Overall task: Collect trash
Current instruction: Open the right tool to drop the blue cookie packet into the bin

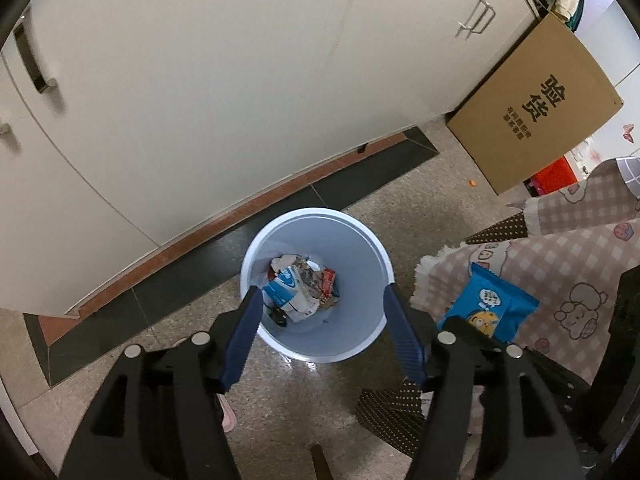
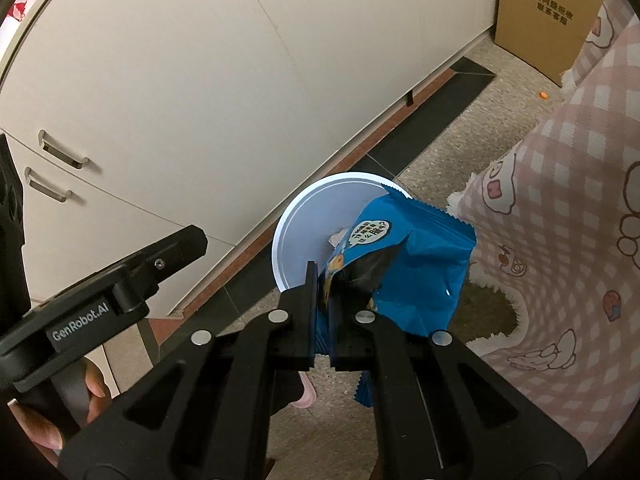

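Note:
A white waste bin (image 1: 344, 240) stands on the floor by the cabinet. Crumpled wrappers (image 1: 298, 290) lie at its bottom. My left gripper (image 1: 322, 292) hangs open straight over the bin's mouth, with nothing between its blue fingers (image 1: 240, 340). My right gripper (image 2: 322, 292) is shut on a blue snack bag (image 2: 408, 264) at one corner. It holds the bag at the right side of the bin (image 2: 308, 220), partly over the rim. In the left wrist view the same bag (image 1: 492, 304) shows to the right of the bin. A hand (image 2: 92, 384) holds the left gripper's handle.
White cabinet doors (image 1: 200, 100) run behind the bin, over a dark floor strip. A cardboard box (image 1: 536, 104) leans at the back right. A pink checked cloth (image 1: 560, 264) covers furniture on the right, over a dotted mat (image 1: 384, 412). A pink slipper (image 2: 306, 394) lies below the grippers.

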Available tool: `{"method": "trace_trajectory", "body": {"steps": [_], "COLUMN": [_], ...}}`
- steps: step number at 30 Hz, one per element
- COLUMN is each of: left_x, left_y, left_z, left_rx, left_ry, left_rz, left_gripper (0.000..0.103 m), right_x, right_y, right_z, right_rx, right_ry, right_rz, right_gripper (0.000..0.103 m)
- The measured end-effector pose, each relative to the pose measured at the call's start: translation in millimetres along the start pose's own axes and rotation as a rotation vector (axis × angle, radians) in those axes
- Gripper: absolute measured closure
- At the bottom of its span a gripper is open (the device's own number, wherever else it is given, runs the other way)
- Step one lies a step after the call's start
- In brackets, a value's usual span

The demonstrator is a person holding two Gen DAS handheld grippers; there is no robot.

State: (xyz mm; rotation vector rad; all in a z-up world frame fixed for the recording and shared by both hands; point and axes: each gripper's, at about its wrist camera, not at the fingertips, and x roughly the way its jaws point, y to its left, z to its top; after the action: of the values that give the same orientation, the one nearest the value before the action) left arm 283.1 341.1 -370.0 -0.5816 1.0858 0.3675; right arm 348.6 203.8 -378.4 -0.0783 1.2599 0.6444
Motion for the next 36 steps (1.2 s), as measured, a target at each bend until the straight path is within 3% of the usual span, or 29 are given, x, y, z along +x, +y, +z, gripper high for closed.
{"method": "trace_trajectory", "body": {"steps": [16,18,20,21,36], "left_x": [3,3,2,2,-30], "left_y": [37,39,40,40,30], "left_z": [-1,0,1,1,-2], "left_rx": [-0.02,-0.023,-0.025,-0.026,-0.011], "left_ry": [-0.011,-0.012,-0.012,-0.013,-0.058], "left_rz": [0.128,0.131,0.132,0.132,0.129], "left_gripper": [0.035,0.035,0.035,0.035,0.035], "right_x": [25,25,25,24,-14], "right_y": [14,16,16,17,23], "right_z": [17,20,22,23,21], "right_rx": [-0.006,-0.005,-0.001,0.0,-0.02], "right_ry": [0.029,0.022,0.012,0.002,-0.059], "right_rz": [0.004,0.001,-0.003,-0.006,-0.004], "right_gripper": [0.097,0.089,0.062,0.058,0.058]}}
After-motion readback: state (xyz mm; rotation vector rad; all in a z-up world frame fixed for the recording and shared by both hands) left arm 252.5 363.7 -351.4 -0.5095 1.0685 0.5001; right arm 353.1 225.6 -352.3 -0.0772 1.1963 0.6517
